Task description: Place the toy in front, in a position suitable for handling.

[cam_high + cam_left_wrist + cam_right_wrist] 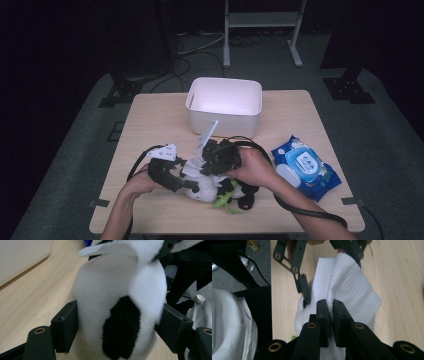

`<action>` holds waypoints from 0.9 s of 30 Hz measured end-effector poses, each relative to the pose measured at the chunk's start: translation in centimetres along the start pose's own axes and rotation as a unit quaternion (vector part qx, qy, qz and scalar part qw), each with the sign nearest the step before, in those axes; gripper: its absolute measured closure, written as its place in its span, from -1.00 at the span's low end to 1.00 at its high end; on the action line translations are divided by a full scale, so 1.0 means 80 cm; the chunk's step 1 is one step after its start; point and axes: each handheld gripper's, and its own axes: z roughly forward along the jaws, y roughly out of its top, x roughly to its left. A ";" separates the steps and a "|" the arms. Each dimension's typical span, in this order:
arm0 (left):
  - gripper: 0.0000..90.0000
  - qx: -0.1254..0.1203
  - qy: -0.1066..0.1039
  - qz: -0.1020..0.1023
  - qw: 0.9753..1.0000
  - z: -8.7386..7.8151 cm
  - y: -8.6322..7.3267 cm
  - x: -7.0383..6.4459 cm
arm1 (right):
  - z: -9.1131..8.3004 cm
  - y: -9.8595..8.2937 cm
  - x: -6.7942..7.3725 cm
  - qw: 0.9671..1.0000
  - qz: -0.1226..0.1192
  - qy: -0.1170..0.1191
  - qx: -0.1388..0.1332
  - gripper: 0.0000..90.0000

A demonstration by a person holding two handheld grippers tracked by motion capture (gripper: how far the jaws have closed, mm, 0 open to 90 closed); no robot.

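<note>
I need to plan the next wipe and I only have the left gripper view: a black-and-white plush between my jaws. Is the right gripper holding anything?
Observer: Yes, the right gripper is shut on a white wipe.
Operator: Where is that wipe?
Observer: Draped on the plush panda, near the table's front edge.
Operator: Anything to the panda's right?
Observer: A blue wipes pack lies there; a white bin stands behind.

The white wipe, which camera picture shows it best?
The right gripper view: the wipe spreads out there, pinched between the right gripper's jaws. The left gripper view shows a blurred edge over the toy panda. The high view shows a small patch.
</note>
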 end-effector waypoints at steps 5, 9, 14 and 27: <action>-0.41 -0.009 -0.002 -0.004 1.000 -0.003 -0.006 0.003 | 0.003 0.006 -0.006 1.000 0.001 0.002 0.009 0.85; -0.41 -0.006 -0.002 -0.003 1.000 -0.003 -0.004 0.003 | -0.008 -0.014 -0.017 0.999 0.024 -0.017 0.022 0.84; -0.41 -0.003 0.001 -0.004 1.000 -0.003 -0.003 0.002 | -0.029 -0.045 -0.039 0.998 0.063 -0.023 0.013 0.84; -0.42 -0.001 0.000 -0.009 1.000 -0.004 -0.004 0.003 | -0.072 -0.105 -0.047 0.993 0.113 -0.043 -0.007 0.83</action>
